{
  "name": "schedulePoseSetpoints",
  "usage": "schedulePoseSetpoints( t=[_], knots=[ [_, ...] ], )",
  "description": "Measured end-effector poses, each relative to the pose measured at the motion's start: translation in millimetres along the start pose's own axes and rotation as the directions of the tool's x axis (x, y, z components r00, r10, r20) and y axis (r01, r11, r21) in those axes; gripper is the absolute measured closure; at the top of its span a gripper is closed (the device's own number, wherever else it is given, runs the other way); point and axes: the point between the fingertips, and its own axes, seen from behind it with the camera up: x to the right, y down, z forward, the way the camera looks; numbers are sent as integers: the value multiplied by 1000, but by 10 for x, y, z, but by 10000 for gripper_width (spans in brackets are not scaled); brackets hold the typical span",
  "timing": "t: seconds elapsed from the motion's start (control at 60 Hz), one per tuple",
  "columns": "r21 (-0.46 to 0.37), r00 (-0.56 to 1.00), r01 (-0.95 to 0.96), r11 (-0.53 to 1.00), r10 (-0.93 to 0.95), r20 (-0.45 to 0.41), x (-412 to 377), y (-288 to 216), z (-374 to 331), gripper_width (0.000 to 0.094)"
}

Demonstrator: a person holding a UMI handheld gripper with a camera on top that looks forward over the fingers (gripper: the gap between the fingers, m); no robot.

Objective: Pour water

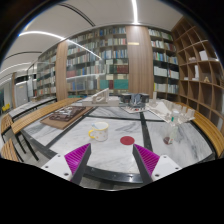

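Note:
My gripper (111, 158) is open and empty, its two fingers with magenta pads (76, 156) spread wide above a white marble-patterned table (120, 128). Beyond the fingers, a little to the left, stands a pale cream cup (98, 130) with a smaller pale object beside it. A small round red coaster or lid (127, 140) lies on the table just ahead between the fingers. To the right, beyond the right finger, a clear plastic bottle or glass vessel (170, 127) stands on the table. Nothing is between the fingers.
A dark tray or book (66, 114) lies on a wooden table to the left. Some dark objects (136, 99) sit at the table's far end. Tall bookshelves (100, 60) fill the back wall and the right side. Wooden benches flank the table.

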Motion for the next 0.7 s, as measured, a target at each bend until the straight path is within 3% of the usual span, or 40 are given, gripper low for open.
schedulePoseSetpoints(
  t=[0.183, 0.367, 0.5, 0.7],
  knots=[
    [-39, 995, -7, 999, 3, -95, 796, 367, 255, 77],
    [-63, 967, -14, 998, -3, -256, 1893, 680, 531, 77],
    [-25, 941, -30, 999, 20, -336, 2640, 646, 876, 77],
    [42, 926, -27, 999, 41, -375, 3343, 396, 1672, 79]
  ],
)
